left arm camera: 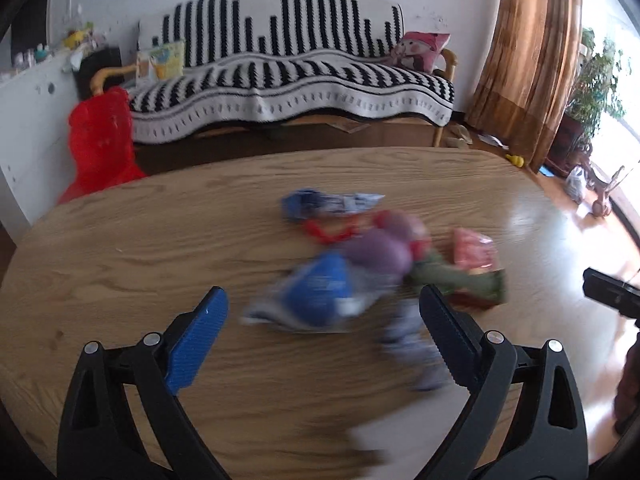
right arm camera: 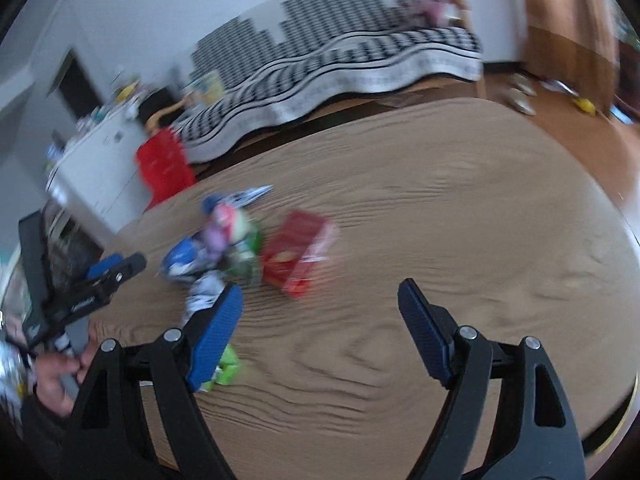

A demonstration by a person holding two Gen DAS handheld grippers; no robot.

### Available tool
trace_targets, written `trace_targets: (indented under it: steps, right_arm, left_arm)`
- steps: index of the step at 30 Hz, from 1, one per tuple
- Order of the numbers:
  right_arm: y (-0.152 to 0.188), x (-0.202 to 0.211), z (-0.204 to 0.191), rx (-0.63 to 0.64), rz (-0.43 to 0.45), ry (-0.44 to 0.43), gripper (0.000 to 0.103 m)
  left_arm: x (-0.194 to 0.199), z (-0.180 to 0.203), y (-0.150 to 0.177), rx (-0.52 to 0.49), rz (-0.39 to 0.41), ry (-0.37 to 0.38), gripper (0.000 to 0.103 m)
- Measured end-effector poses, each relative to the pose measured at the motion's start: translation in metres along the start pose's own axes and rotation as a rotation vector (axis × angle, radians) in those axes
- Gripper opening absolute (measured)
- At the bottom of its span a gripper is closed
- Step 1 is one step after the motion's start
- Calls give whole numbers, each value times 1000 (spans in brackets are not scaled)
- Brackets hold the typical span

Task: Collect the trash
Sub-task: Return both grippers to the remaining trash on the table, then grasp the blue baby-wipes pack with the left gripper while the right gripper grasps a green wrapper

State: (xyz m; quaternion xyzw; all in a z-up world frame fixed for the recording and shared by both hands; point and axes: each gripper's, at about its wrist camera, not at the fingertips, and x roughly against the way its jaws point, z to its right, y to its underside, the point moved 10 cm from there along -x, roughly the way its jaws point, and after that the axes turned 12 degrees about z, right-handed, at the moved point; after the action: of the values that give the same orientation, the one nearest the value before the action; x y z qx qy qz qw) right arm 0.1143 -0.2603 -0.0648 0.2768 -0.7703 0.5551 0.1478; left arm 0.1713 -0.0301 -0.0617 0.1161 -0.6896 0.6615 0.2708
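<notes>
left hand-held gripper [left arm camera: 324,312] open, wrappers [left arm camera: 320,296] beneath

Wrapper pile [left arm camera: 360,276] on bench [left arm camera: 120,248] motion-blurred, labels unreadable; green scrap [right arm camera: 228,364] half hidden behind right hand-held gripper [right arm camera: 320,316] finger; sofa [right arm camera: 340,60] smeared

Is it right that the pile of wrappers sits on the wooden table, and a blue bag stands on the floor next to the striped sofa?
Almost. The wrappers do sit on the wooden table, but the bag on the floor next to the striped sofa is red, not blue. The left wrist view shows it most clearly.
</notes>
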Motion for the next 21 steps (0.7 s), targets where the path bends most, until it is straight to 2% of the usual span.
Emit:
trace_targets:
  steps: [3,9,13,19,21]
  right_arm:
    - [8,-14,-19,56,-12,-12,78]
    - [18,-50,-36,102,-40,-9,76]
    - [18,-68,-34,121,-51,5,72]
    - [24,-91,-44,154,-87,-4,56]
    - [26,-98,-48,152,-100,-14,45]
  left_arm:
    - [-9,-12,14,-71,-10,-9,94]
    - [-38,-11,31,-91,-65,-3,93]
    - [-50,0,28,-110,-64,13,93]
    - [-60,10,37,-156,-92,-6,93]
    - [-62,10,39,-163,-95,-12,90]
